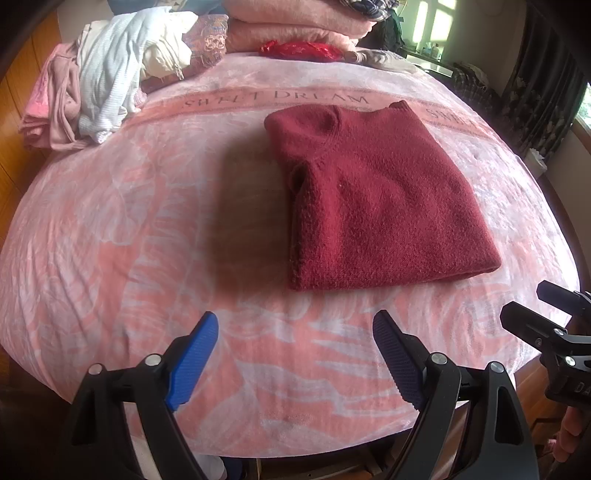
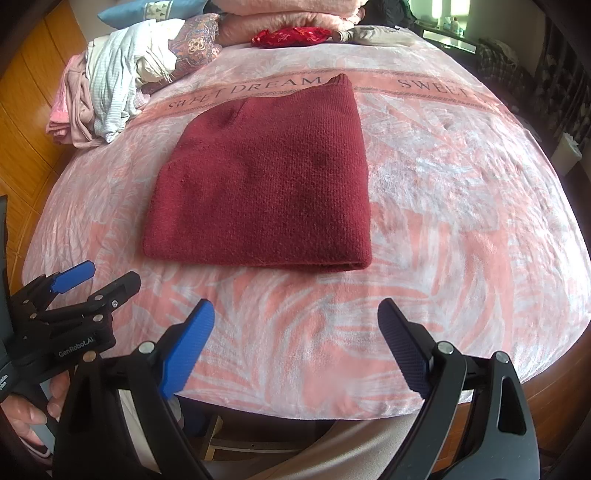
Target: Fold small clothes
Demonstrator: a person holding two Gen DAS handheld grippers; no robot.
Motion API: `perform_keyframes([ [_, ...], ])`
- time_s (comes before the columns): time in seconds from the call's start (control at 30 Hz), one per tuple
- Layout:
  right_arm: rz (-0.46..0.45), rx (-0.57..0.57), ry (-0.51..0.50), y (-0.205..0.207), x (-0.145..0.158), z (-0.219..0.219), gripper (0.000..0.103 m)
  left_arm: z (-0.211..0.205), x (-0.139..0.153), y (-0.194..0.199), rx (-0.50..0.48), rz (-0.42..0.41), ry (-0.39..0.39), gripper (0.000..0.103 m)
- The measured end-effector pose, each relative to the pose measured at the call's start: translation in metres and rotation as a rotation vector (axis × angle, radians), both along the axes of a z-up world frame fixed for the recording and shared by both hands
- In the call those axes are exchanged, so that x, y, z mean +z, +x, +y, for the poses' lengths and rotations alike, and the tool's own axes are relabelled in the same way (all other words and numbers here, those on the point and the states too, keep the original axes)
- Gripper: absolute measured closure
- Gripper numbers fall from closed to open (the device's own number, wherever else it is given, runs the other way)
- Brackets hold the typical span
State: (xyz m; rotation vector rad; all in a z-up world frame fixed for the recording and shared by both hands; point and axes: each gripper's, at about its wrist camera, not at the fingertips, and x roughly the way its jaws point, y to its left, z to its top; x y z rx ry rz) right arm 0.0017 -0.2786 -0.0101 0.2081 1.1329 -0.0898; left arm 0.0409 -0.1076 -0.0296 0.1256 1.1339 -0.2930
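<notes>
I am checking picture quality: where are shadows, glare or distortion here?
Left wrist view: a soft dark shadow lies on the blanket left of the red sweater; the window is overexposed. Right wrist view: even light; fisheye bends the blanket's edges in both.

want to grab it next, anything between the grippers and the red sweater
Nothing visible. Only bare pink blanket lies between the open right gripper, the open left gripper and the folded red sweater.

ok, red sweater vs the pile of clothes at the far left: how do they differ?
The red sweater is folded into a flat, neat rectangle; the pile of clothes is loose and rumpled. The sweater is one dark red knit, the pile mixes pale white and pink pieces. The sweater lies mid-bed, the pile at the edge. Both rest on the pink blanket.
</notes>
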Motion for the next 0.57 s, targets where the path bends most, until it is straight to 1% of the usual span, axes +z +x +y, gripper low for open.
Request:
perform_keyframes([
  [0.17, 0.002, -0.005, 0.002, -0.0009, -0.0010, 0.0019, 0.013, 0.0003, -0.0008, 0.0004, 0.002, 0.001, -0.005, 0.017],
  [0.57, -0.004, -0.013, 0.005, -0.0012, -0.0010, 0.0072, 0.013, -0.0016, 0.0000, 0.0018, 0.003, 0.002, 0.014, 0.016],
])
